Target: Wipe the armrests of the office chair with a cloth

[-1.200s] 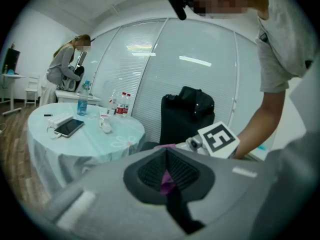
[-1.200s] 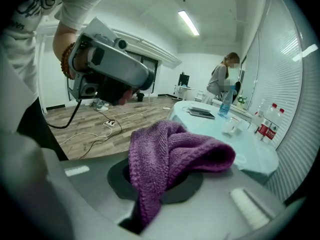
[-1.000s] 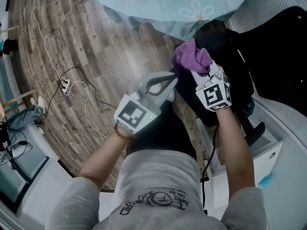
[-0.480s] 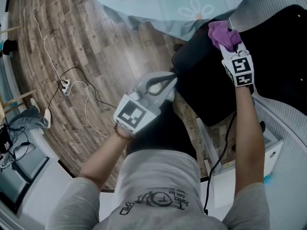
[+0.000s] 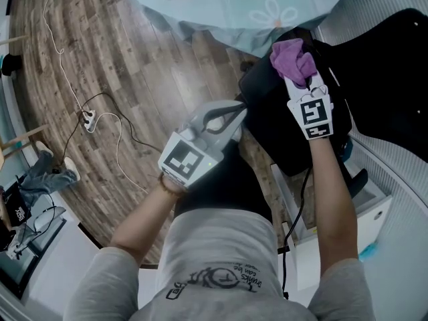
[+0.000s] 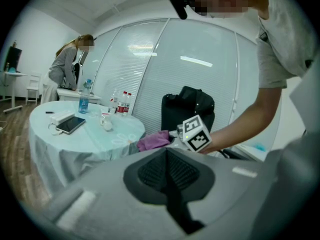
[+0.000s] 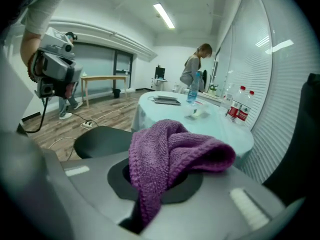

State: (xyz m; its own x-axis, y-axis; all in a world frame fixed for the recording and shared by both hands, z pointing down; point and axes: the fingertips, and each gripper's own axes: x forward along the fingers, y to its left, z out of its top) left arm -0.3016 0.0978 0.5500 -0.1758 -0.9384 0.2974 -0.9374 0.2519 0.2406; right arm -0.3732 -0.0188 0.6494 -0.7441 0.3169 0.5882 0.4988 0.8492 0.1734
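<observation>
Right claw (image 5: 300, 80) clenched on the purple cloth (image 5: 292, 57), now drawn back nearer and leftward over the black chair (image 5: 294, 142), so likely a return wiping stroke. Left claw (image 5: 235, 112) closed on nothing, idle at the chair's left edge.

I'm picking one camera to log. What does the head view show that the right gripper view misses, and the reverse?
Head view only: the wearer's grey shirt and the marker cube on the right claw. Right gripper view only: bottles on the round table, and a person standing beyond it. Both: the purple cloth gripped in the right claw, the left claw, the round table.
</observation>
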